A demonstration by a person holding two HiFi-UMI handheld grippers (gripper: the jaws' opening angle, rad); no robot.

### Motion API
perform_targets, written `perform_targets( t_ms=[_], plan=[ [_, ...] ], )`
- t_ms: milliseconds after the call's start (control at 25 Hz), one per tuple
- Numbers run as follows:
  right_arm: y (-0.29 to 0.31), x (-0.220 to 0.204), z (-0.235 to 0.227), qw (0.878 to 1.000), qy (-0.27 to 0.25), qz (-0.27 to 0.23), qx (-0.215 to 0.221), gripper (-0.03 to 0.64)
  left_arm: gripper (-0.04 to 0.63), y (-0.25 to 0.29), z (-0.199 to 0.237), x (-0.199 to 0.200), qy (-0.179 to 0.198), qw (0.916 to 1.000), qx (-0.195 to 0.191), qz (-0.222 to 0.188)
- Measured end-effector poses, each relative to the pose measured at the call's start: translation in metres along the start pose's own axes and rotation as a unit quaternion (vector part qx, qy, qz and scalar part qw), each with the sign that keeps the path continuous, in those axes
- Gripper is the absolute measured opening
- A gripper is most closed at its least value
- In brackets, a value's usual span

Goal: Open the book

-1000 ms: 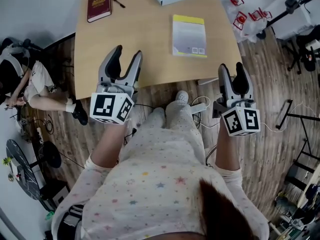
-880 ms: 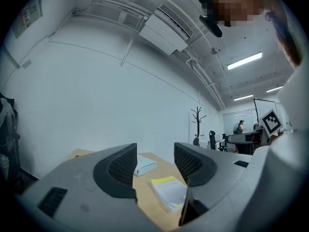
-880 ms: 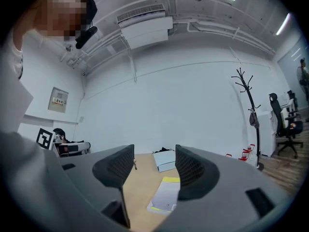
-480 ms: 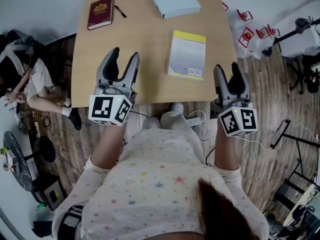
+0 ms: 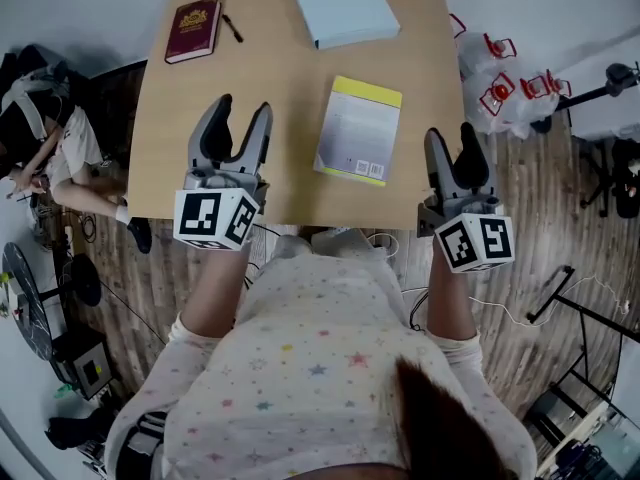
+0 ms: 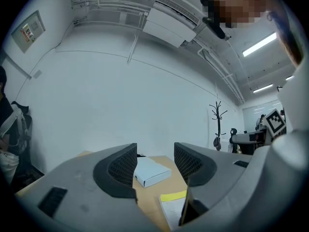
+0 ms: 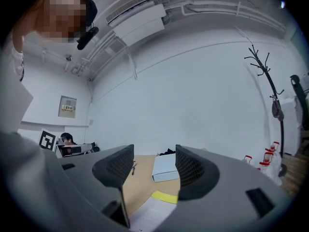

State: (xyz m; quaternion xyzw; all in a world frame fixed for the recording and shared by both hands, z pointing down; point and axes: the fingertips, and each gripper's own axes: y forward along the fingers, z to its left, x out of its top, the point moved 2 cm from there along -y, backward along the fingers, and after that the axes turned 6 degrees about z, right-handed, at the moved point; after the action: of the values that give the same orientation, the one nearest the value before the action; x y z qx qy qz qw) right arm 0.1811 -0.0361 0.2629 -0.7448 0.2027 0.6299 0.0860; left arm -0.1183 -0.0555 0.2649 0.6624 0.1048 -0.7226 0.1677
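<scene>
In the head view, the book (image 5: 358, 130) lay shut on the bench (image 5: 290, 98), near its front edge. The left gripper (image 5: 243, 108) hung over that edge and the right gripper (image 5: 450, 133) was just off it. The left gripper view showed wide, empty jaws. The right gripper view showed the same. I think nothing was done yet. Opening the book was all left.

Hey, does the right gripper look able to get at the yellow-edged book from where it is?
Probably yes. The right gripper hovers open beside the book, which lies flat near the table edge with nothing between them.
</scene>
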Motion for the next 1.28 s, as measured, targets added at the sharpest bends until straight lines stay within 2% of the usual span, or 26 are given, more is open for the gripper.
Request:
perform_targets(
  t_ms=[360, 640, 1280],
  plan=[
    [0.023, 0.0, -0.039, 0.999, 0.017, -0.005, 0.032, 0.247, 0.219, 0.023, -0.022, -0.003, -0.006, 0.9994, 0.034, 0.009],
    [0.035, -0.006, -0.045, 0.999, 0.027, 0.0, 0.045, 0.245, 0.219, 0.024, -0.018, -0.009, -0.009, 0.9985, 0.05, 0.018],
    [0.048, 0.0, -0.038, 1.0, 0.024, -0.004, 0.004, 0.247, 0.218, 0.046, 0.006, -0.008, -0.002, 0.9996, 0.027, 0.004]
  ],
)
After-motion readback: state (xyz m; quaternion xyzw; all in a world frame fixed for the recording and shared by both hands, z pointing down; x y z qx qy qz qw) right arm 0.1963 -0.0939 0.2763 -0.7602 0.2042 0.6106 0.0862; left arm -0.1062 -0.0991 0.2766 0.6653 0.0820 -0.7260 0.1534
